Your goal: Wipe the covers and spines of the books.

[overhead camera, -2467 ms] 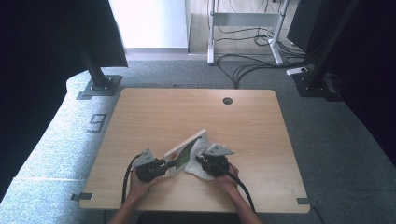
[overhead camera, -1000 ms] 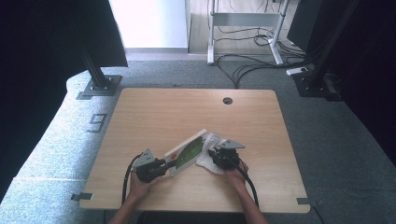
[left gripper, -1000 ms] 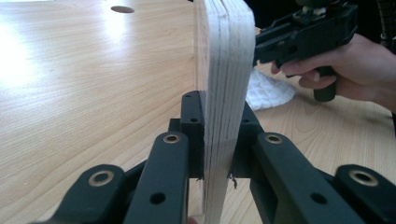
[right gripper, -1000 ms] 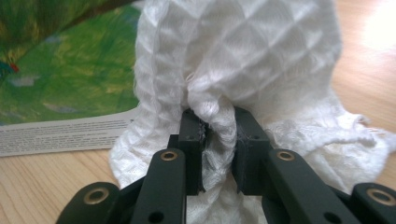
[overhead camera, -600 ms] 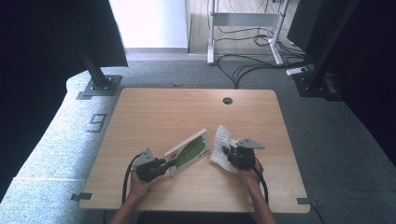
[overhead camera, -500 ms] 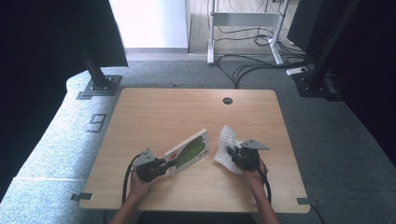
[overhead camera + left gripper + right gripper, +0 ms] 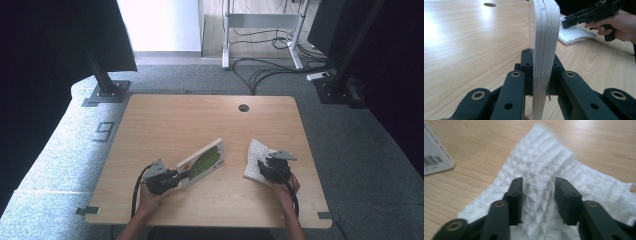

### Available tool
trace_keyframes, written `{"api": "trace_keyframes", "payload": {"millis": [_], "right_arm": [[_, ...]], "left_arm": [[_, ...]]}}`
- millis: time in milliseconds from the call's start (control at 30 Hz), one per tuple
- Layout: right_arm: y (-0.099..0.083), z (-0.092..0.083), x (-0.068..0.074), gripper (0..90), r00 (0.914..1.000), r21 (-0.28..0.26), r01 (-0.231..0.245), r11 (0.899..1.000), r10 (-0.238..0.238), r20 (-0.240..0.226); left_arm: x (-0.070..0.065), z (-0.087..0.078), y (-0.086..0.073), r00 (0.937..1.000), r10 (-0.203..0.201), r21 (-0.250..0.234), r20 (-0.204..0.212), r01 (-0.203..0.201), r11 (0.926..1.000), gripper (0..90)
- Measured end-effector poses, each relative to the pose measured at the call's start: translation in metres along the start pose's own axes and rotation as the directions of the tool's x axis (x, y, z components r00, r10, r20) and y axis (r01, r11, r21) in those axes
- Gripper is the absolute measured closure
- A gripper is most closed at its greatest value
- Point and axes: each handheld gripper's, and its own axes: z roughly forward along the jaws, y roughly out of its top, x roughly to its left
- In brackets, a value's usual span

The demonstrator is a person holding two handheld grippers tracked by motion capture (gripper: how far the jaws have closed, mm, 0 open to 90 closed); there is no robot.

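While clamped on the book to keep it on edge, left gripper; right gripper, jaws just opening, over the cloth on the table, likely releasing.

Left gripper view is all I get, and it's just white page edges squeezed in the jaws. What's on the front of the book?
Observer: The high view shows a green picture on the cover of the book.
Operator: Is the right gripper holding that white cloth?
Observer: No. In the right gripper view its jaws have just been opening, and the cloth lies between them unpinched.
Operator: Anything on the book's other side?
Observer: A barcode near one corner.
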Motion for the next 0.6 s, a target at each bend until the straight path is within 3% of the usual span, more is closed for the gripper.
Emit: {"api": "trace_keyframes", "payload": {"millis": [200, 333, 600], "right_arm": [[0.004, -0.005, 0.004, 33.7, 0.9986, -0.043, -0.008, 0.999, 0.011, 0.052], [0.007, -0.010, 0.008, 31.8, 0.9994, -0.076, 0.007, 0.997, -0.004, 0.034], [0.011, -0.012, 0.025, 30.6, 0.9965, -0.113, 0.077, 0.991, -0.080, -0.026]], "left_arm": [[0.001, 0.000, 0.000, 1.0000, -0.005, 0.000, -0.002, 0.005, 1.0000, 79.5], [0.000, 0.000, 0.000, 1.0000, -0.004, 0.000, -0.004, 0.004, 1.0000, 79.5], [0.000, 0.000, 0.000, 1.0000, 0.000, 0.001, -0.003, 0.000, 1.0000, 79.5]]}}
